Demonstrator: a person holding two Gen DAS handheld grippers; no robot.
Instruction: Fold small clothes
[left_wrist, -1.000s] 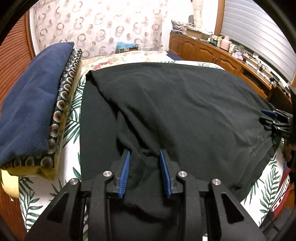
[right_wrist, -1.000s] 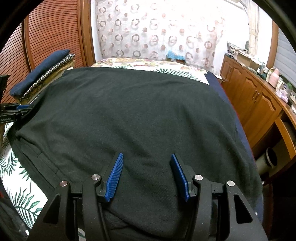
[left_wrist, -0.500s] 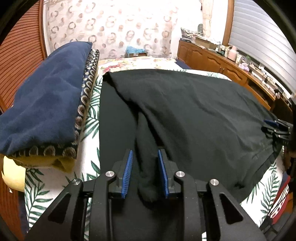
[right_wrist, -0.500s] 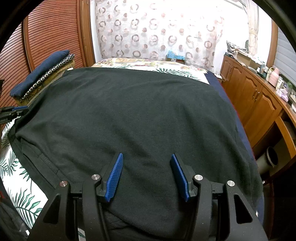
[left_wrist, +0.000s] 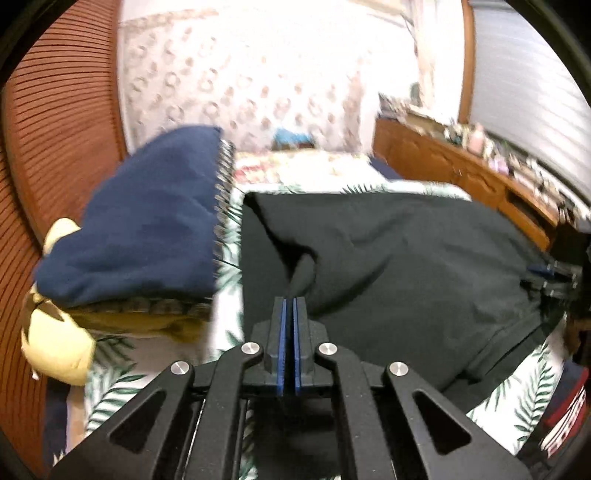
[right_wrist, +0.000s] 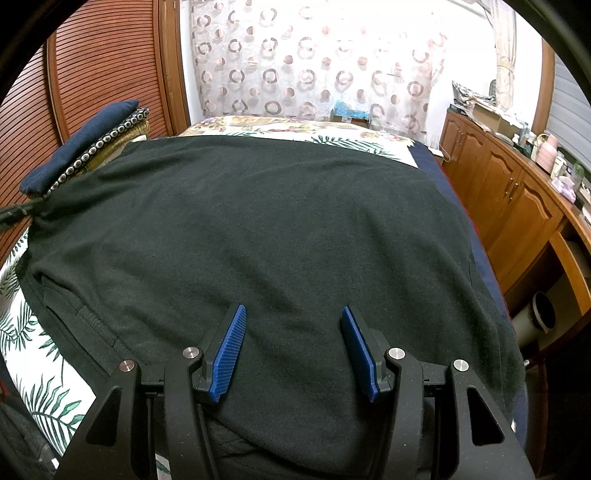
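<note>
A large black garment (right_wrist: 258, 236) lies spread over the leaf-print bed, also in the left wrist view (left_wrist: 406, 266). My left gripper (left_wrist: 290, 306) is shut on a pinched ridge of the garment's sleeve (left_wrist: 301, 275) at its left side and holds it raised. My right gripper (right_wrist: 293, 317) is open, its blue fingers (right_wrist: 231, 347) resting over the garment's near edge, holding nothing. The right gripper also shows at the right edge of the left wrist view (left_wrist: 554, 275).
Folded navy blanket and patterned cushions (left_wrist: 147, 225) are stacked left of the garment, with a yellow pillow (left_wrist: 55, 343) below. A wooden cabinet (right_wrist: 517, 206) with clutter runs along the right. A slatted wooden wall (right_wrist: 96, 74) and a curtain (right_wrist: 306, 62) stand behind.
My left gripper closed from open onto the sleeve fold and pulled it up and back toward the left. The right gripper has stayed in place, open.
</note>
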